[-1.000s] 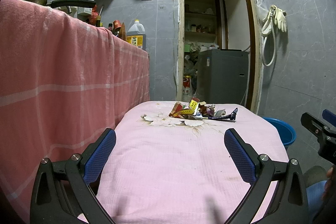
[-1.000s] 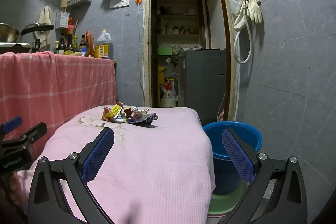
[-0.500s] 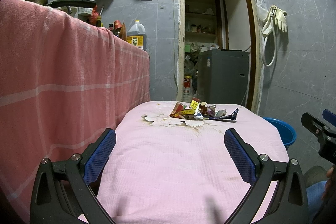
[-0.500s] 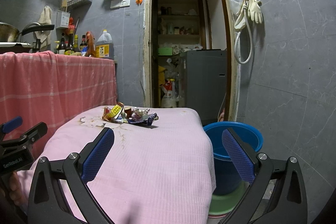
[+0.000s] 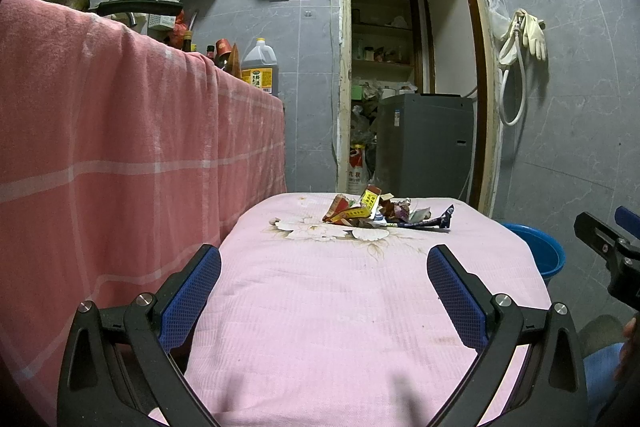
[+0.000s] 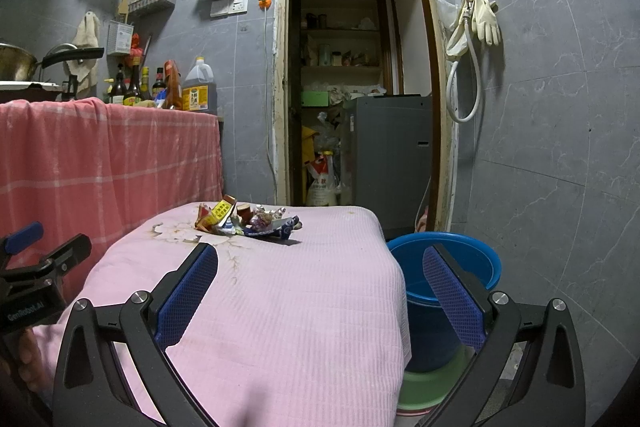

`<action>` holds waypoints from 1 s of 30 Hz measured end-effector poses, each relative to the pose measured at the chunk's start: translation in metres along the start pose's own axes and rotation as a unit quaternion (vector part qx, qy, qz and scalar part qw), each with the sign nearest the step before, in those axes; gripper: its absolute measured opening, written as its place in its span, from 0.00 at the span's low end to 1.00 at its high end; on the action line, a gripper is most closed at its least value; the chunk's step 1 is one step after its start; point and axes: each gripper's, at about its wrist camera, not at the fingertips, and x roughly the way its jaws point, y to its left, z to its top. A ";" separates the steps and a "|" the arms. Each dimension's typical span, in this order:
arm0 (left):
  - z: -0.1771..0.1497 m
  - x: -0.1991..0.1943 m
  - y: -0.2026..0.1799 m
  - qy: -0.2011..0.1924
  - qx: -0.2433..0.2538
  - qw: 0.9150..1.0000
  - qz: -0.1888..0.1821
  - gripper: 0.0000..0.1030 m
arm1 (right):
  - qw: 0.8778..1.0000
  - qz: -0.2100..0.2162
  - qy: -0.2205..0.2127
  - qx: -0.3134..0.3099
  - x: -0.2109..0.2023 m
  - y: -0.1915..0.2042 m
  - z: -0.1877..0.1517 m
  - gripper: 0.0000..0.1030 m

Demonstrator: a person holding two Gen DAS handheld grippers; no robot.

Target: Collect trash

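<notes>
Your left gripper [image 5: 324,267] and your right gripper [image 6: 320,265] both have their fingers wide apart and hold nothing. The pile of wrappers [image 5: 380,213] sits at the far end of the pink-covered table [image 5: 340,327], well ahead of both. It stretches left to right. The blue bucket [image 6: 476,259] stands just beside the table, on your right gripper's side.

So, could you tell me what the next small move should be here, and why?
Probably ease the right hand-held gripper forward toward the wrapper pile. Both grippers are open and empty, the trash sits untouched at the far end of the pink cloth, and the blue bucket stands on the right.
</notes>
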 end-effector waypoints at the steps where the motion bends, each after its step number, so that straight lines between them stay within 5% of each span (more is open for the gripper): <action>1: 0.000 0.000 0.000 0.000 0.000 1.000 0.000 0.98 | 1.000 0.000 0.000 0.000 0.000 0.000 0.000 1.00; 30: 0.000 0.000 0.000 0.000 0.000 1.000 0.000 0.98 | 1.000 0.000 0.000 0.001 -0.002 0.000 0.001 1.00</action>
